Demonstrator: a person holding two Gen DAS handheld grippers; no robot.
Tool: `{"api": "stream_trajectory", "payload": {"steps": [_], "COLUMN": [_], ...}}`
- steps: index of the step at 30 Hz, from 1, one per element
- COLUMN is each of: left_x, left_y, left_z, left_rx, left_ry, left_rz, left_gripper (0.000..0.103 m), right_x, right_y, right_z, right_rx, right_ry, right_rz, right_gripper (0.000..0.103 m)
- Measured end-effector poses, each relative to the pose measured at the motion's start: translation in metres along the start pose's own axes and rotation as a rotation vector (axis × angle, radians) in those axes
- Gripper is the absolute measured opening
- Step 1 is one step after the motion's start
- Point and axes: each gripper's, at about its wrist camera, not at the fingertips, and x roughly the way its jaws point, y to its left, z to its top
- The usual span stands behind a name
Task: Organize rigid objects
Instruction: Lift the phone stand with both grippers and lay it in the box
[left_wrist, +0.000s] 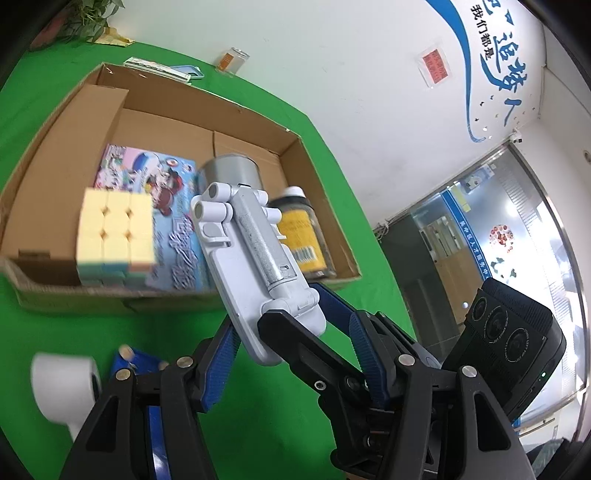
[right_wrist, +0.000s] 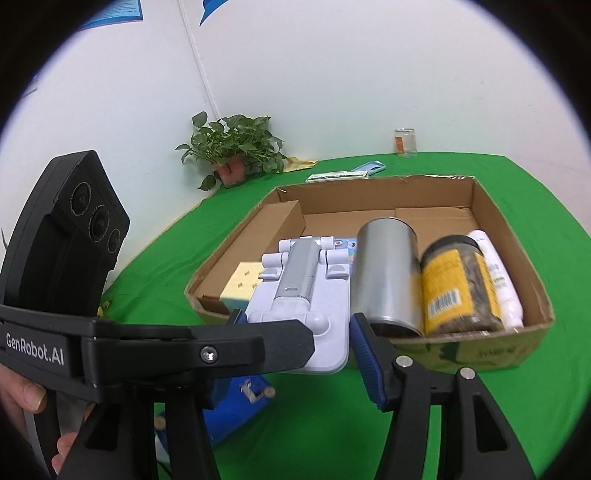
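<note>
Phone stand (left_wrist: 258, 266) pinched by both half-spread tools: left tool (left_wrist: 291, 343), right tool (right_wrist: 295, 332), above cardboard box (right_wrist: 517, 236).

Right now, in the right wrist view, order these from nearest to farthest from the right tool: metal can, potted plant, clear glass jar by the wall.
1. Silver metal can, just ahead in the box.
2. Green potted plant, far left.
3. Clear glass jar, back right.
2 and 3 are close to call.

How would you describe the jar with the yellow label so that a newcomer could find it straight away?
Start at the cardboard box on the green table. Along its right side three containers lie together. The jar is the middle one, between a steel cup and a white bottle; it alone has a black lid and barcode.
</note>
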Motion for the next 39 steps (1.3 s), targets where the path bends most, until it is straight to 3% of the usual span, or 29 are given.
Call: {"api": "stream_trajectory", "payload": {"steps": [10, 20, 25, 29, 32, 34, 35, 36, 37, 39], "left_x": [0.024, 0.039, 0.033, 0.016, -0.009, -0.027, -0.037, -0.043, -0.051, -0.056], "left_y": [0.038, 0.055, 0.046, 0.040, 0.034, 0.025, 0.021, 0.017, 0.013, 0.010], "left_z": [0.048, 0.058, 0.049, 0.045, 0.038, 0.028, 0.019, 0.013, 0.002, -0.012], "left_rx": [-0.034, -0.055, -0.014, 0.014, 0.057, 0.114, 0.148, 0.169, 0.192, 0.225], "left_ry": [0.055, 0.097, 0.086, 0.034, -0.060, -0.160, -0.229, -0.278, -0.338, -0.360], "left_rz": [0.054, 0.111, 0.144, 0.160, 0.219, 0.274, 0.320, 0.360, 0.417, 0.475], "left_gripper": [0.058, 0.058, 0.058, 0.058, 0.059, 0.080, 0.087, 0.103, 0.103, 0.103], "right_x": [0.051, 0.066, 0.067, 0.065, 0.058, 0.049, 0.044, 0.036, 0.029, 0.022], "right_y": [-0.004, -0.002, -0.003, 0.002, 0.008, 0.011, 0.013, 0.013, 0.012, 0.009], "right_z": [0.021, 0.018, 0.013, 0.005, 0.004, 0.002, 0.001, -0.004, -0.009, -0.020], "right_rx": [0.065, 0.079, 0.091, 0.069, 0.047, 0.025, 0.008, -0.002, 0.001, -0.002], "right_ry": [0.086, 0.133, 0.172, 0.179, 0.155, 0.120, 0.097, 0.059, 0.033, 0.030], "right_rz": [0.001, -0.011, 0.020, 0.033, 0.047, 0.026, 0.001, -0.030, -0.056, -0.102], "right_gripper": [0.056, 0.057, 0.057, 0.057, 0.056, 0.056, 0.062, 0.073, 0.101, 0.102]}}
